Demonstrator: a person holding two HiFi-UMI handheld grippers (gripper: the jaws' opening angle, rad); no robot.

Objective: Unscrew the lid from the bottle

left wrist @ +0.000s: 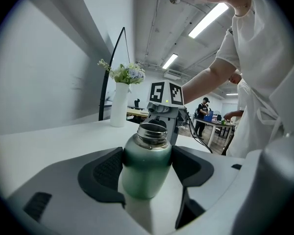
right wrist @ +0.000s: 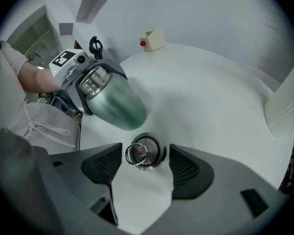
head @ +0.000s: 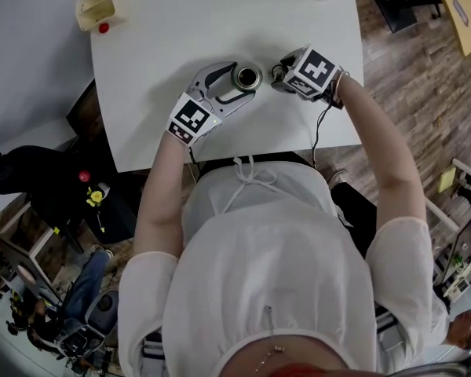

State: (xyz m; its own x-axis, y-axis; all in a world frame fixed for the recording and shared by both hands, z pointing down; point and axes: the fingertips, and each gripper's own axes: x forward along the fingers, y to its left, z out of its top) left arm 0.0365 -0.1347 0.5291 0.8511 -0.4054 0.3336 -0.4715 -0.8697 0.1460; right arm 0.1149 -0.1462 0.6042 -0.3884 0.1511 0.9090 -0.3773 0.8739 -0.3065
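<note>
Steeply angled down, right gripper [head: 277,76] seemingly straddles lid [right wrist: 146,151].

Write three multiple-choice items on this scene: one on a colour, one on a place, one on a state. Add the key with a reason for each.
1. The bottle's body is:
A. red
B. green
C. blue

2. The lid lies:
A. screwed on the bottle
B. on the table, between the right claw's jaws
C. in a drawer

3. The left claw is:
A. open and empty
B. shut on the lid
C. shut on the bottle

Key:
1 B: the left gripper view shows a green body under a bare metal neck.
2 B: the right gripper view shows it on the white top, with a gap to each pad.
3 C: both pads press on the bottle's sides.
</note>
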